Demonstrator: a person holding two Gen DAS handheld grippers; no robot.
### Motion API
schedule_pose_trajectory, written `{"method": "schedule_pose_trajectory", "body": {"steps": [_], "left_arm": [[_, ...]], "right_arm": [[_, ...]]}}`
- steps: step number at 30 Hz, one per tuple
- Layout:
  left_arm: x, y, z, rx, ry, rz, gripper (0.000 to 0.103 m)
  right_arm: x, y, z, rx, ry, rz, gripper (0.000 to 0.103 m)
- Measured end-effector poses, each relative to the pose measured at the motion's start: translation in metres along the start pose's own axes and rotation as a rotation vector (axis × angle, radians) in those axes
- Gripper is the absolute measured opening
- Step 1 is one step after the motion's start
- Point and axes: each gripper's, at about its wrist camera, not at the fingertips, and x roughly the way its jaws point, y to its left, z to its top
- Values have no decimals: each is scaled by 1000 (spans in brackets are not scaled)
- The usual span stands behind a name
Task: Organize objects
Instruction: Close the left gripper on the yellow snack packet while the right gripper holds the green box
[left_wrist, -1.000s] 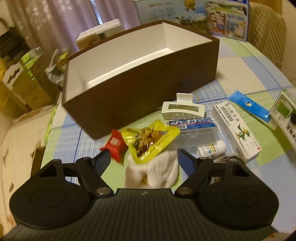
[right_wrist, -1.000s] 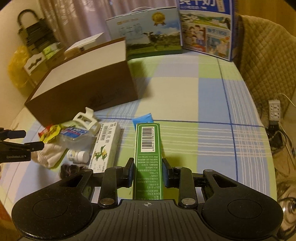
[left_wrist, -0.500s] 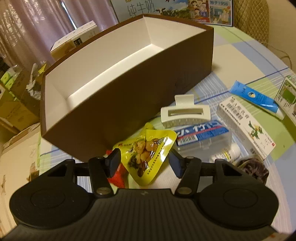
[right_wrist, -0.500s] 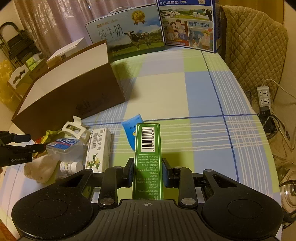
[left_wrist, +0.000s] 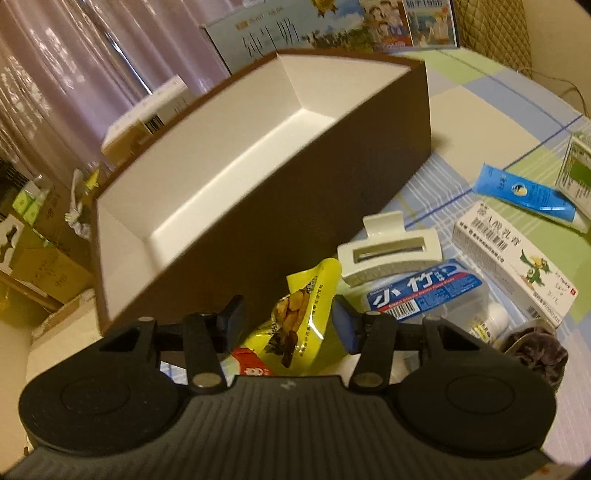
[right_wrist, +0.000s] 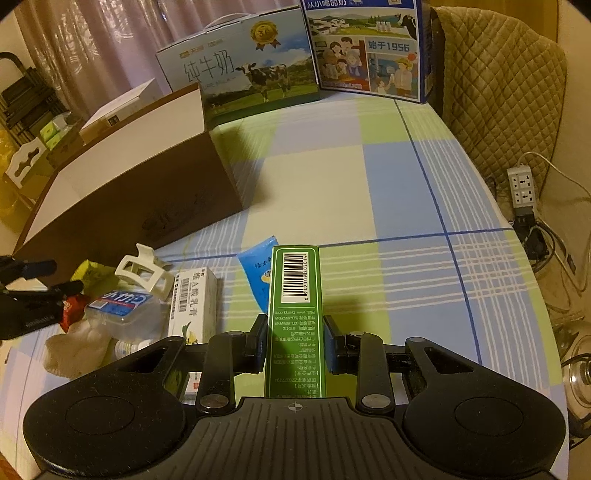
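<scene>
The left gripper (left_wrist: 287, 318) angles down toward the clutter at the near wall of the brown box (left_wrist: 332, 192), its jaws just narrowing around a yellow snack packet (left_wrist: 301, 314) that stands between the pads; whether the pads already press on it cannot be told, and a gap shows on the left side. A red packet (left_wrist: 248, 365) lies just under the packet. The right gripper (right_wrist: 294, 341) also tilts downward, held above the checked tablecloth (right_wrist: 388, 192), its jaws clamped on a long green carton (right_wrist: 295, 306) that points forward, barcode up. The brown box sits open, white inside and with nothing visible in it, its near wall rising just behind the white hair claw (left_wrist: 388, 254). To the right of the left gripper the objects crowd together: a clear plastic case with a blue label (left_wrist: 424, 291), a small white bottle (left_wrist: 487, 323), a dark scrunchie (left_wrist: 535, 350), a white medicine box (left_wrist: 513, 258) and a blue tube (left_wrist: 524, 192). In the right wrist view a white cloth (right_wrist: 79, 347) lies at the near edge of the pile. Beyond the green carton the tablecloth runs bare to two milk cartons (right_wrist: 243, 74) at the far edge, with a quilted chair (right_wrist: 498, 92) past the table's right rim.
</scene>
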Motion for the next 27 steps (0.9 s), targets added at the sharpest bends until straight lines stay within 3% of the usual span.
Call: {"method": "schedule_pose_trajectory", "body": {"steps": [5,12,27], "left_arm": [[2,-15,0,87,-7,58,48],[6,-27,-5,149,7,67,48],[19,-38,-23,162,22,98,50]], "right_arm": [[1,1,1,0,1,-3,27],[3,1,3,5,2,-5,27],[3,1,2,3,1,-2,27]]}}
